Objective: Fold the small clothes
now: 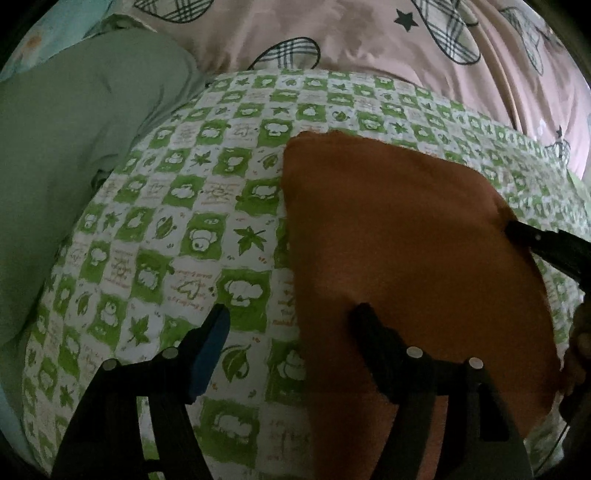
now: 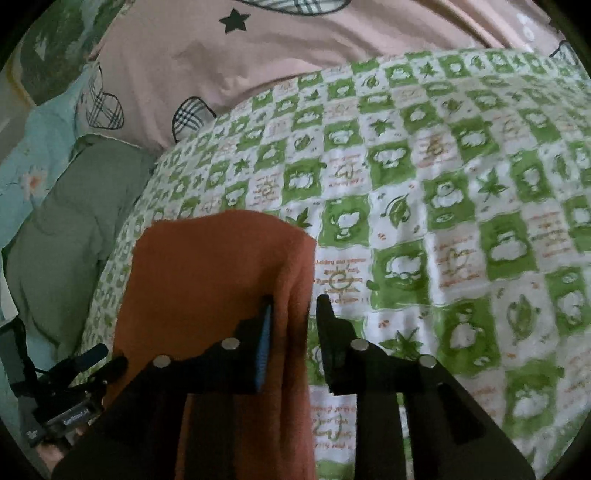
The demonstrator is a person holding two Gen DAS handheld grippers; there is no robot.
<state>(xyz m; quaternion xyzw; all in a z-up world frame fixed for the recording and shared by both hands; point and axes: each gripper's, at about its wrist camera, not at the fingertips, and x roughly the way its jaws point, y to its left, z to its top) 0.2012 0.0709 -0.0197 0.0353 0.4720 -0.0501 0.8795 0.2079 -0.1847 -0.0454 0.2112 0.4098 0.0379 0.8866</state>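
Setting: I worked over a bed; a green-and-white checked sheet [image 1: 207,206] with bears and leaves lay under everything; a pink cover [image 1: 332,33] with plaid hearts and stars sat beyond it; a grey-green pillow [image 1: 66,147] lay off to the left.
Garment: the orange garment [image 1: 399,236] lay flat on the checked sheet, roughly square, its far edge toward the pink cover.
Left tool: my left tool [image 1: 291,325] stood spread wide; one finger hung over the bare sheet, the other over the cloth near its left edge; nothing was pinched.
Right tool: my right tool [image 2: 295,310] straddled the garment's right-hand edge; a gap showed beside the right finger, so the pads were not pressing; from the left camera its dark tip [image 1: 524,230] met the cloth's right edge.
Light: dim, somewhat blurred.
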